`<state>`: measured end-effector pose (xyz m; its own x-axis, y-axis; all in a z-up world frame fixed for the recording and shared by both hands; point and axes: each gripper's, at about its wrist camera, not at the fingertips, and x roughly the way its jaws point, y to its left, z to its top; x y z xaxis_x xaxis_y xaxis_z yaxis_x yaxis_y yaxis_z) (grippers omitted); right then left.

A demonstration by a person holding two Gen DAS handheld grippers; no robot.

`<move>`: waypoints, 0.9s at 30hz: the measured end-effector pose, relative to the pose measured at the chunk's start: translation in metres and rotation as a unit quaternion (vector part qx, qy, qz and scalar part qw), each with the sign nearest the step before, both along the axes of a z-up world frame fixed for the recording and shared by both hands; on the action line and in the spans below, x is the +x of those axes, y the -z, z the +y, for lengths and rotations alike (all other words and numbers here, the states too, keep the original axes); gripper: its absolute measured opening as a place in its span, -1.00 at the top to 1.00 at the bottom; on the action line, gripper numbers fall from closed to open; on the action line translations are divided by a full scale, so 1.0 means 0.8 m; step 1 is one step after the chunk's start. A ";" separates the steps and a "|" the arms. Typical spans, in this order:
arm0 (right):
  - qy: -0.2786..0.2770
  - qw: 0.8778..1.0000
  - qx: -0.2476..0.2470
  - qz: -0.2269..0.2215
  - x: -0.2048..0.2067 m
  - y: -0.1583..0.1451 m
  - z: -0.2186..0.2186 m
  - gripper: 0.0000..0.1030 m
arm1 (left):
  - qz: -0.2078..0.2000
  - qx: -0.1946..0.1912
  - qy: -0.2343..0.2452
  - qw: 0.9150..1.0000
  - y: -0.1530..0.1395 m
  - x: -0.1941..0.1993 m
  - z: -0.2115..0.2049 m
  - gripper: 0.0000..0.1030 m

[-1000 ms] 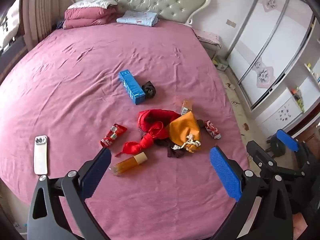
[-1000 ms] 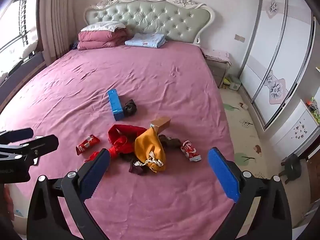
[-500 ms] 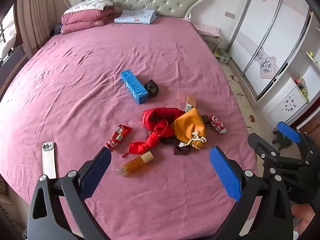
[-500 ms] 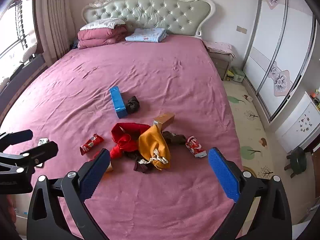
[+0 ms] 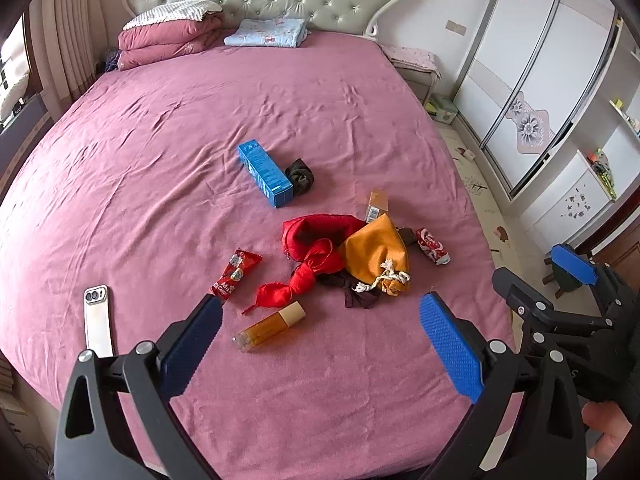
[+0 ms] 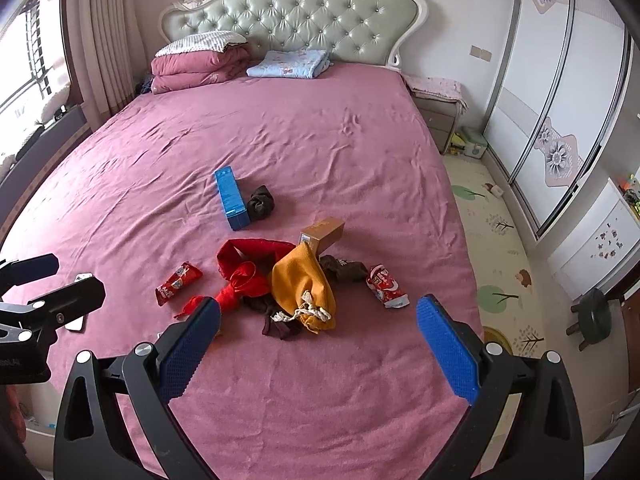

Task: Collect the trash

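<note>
On the pink bed (image 5: 168,152) nothing is collected yet; both grippers, left (image 5: 320,334) and right (image 6: 318,338), have drawn back, fingers spread, red wrapper (image 5: 236,270) at 11 o'clock of the left one

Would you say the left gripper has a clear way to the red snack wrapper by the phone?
Probably yes: the left gripper is open, and the red snack wrapper lies alone on the bedspread, apart from the phone.
</note>
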<state>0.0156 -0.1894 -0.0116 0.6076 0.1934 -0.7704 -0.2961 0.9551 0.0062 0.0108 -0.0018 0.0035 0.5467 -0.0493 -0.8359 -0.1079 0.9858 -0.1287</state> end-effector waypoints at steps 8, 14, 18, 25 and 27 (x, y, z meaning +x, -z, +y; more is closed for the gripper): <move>0.003 1.000 0.002 0.007 0.002 0.001 -0.004 -0.83 | 0.008 -0.006 0.000 1.000 0.006 0.000 0.002 -0.91; 0.003 1.000 -0.004 0.009 0.003 0.003 -0.004 -0.83 | 0.018 -0.006 0.002 1.000 0.012 0.000 0.002 -0.91; 0.004 1.000 -0.003 0.011 0.004 0.003 -0.004 -0.83 | 0.020 -0.008 0.005 1.000 0.013 -0.001 0.001 -0.91; 0.004 1.000 -0.001 0.010 0.005 0.004 -0.004 -0.83 | 0.017 -0.011 0.005 1.000 0.011 0.004 -0.001 -0.91; 0.005 1.000 0.001 0.009 0.005 0.004 -0.004 -0.83 | 0.016 -0.007 0.001 1.000 0.010 0.005 -0.001 -0.91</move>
<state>0.0194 -0.1928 -0.0145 0.5953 0.1886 -0.7811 -0.2858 0.9582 0.0135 0.0151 -0.0024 -0.0042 0.5188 -0.0622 -0.8526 -0.1109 0.9840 -0.1393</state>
